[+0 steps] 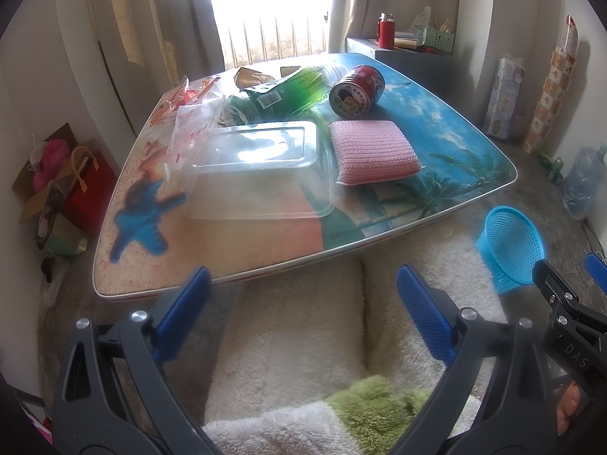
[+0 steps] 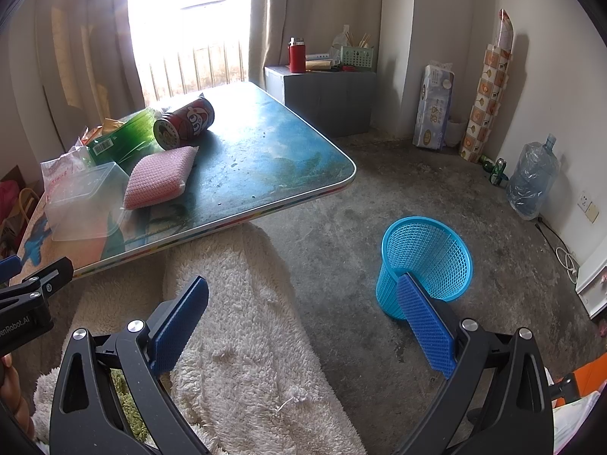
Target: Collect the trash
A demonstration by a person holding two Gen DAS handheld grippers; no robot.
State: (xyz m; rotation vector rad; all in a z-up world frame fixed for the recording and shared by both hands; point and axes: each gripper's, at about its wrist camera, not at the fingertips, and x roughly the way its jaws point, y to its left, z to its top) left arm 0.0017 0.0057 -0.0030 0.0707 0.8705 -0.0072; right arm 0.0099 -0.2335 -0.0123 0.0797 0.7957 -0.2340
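on the low beach-picture table (image 1: 447,144) a red round tin can (image 1: 356,91) lies sideways, lid toward the cameras, far ahead of the left gripper (image 1: 303,307) and right gripper (image 2: 303,326), both spread wide, holding nothing.

A lived-in home room: curtained window (image 1: 269,7), low printed table (image 1: 447,121), fluffy rug (image 2: 246,322), concrete floor (image 2: 398,189).

Both tongs (image 1: 303,311) (image 2: 303,326) agape, empty.
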